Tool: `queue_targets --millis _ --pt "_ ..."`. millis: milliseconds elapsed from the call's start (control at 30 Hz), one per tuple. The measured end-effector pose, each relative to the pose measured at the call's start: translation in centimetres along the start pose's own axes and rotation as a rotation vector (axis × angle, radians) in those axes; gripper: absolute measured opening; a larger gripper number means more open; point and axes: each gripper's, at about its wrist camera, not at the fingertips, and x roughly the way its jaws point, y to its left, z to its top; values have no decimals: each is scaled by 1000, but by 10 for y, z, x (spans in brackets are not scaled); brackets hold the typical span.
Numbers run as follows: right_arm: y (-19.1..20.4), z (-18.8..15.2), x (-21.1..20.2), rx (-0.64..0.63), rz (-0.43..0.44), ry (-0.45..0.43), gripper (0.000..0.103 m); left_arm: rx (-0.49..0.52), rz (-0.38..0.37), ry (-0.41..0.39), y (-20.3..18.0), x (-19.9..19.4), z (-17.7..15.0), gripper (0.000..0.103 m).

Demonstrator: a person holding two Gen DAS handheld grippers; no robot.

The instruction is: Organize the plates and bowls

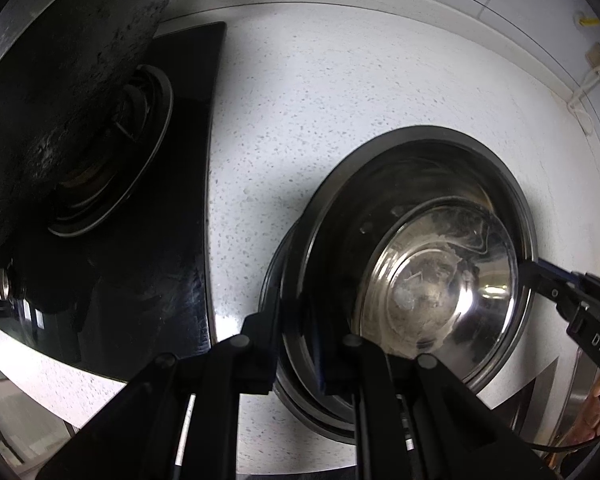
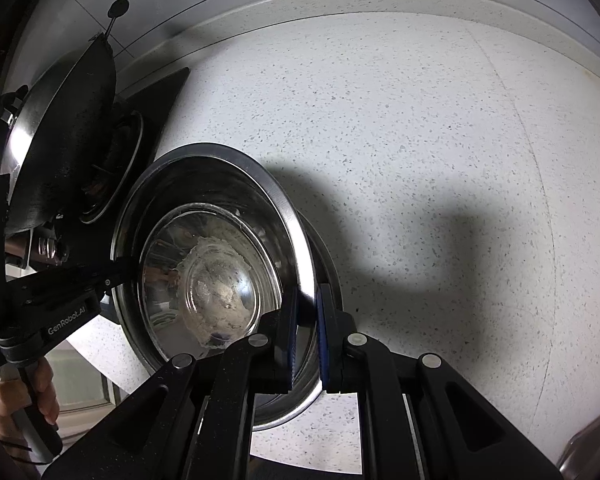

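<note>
Black linkage arms fill the bottom of both views. Right gripper pinching the rim of the steel bowl, blue pads either side of the edge, lower centre of the right wrist view. Left gripper straddling the opposite rim at lower centre of the left wrist view, one finger outside the wall, the other inside; whether clamped tight or just closing, cannot tell, though the rim sits between the fingers. Held from two sides, probably to keep a wide, slippery bowl level and stop it from swinging. Bowl dirty inside, pale dried residue caked on the bottom, and seemingly nested in or resting over a second dark-rimmed dish showing beneath at lower centre. Both standing on the speckled white countertop, right of the black glass stovetop with its burner and a dark wok tilted at upper left. Likely step: lifting or shifting the bowl as a stack. Risk: thin rim slipping from one pinch and the bowl tipping.
</note>
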Motion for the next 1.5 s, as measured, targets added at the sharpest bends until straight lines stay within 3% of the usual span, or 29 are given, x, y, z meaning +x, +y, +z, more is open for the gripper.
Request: queue_targets --millis 200,300,367,400,433,500,567,833,1000,1233,1333,1500 --pt "-2 -3 6 42 -1 -2 9 -16 -22 1 2 3 -1 14" --pt "-2 -3 5 57 -2 -10 11 -33 -33 -35 4 -2 -2 14" --pt "-6 -3 -1 70 -10 -28 27 -32 -3 -88 4 -15 -5 15" --pt "-9 -5 -7 77 3 -44 49 -30 13 -113 3 -22 -7 15" --pt "-11 -7 -12 82 13 -56 59 -31 23 -136 2 -30 -9 16" --pt "-13 -13 -30 75 12 -104 59 -43 31 -185 -2 -49 -17 26" --pt "-16 -23 -50 60 -5 -158 59 -53 41 -239 -7 -68 -28 28" --pt "-25 -94 -121 21 -61 -338 59 -70 60 -479 -40 -153 -116 28" --pt "-35 -150 -157 49 -58 -420 60 -41 86 -533 -60 -185 -172 28" --pt "-35 -200 -197 96 -49 -527 74 -36 95 -625 -64 -226 -239 28" --pt "-30 -220 -213 101 -78 -567 85 -40 86 -668 -57 -242 -261 28" --pt "-10 -261 -234 100 -137 -627 92 -8 125 -746 -49 -269 -303 28"
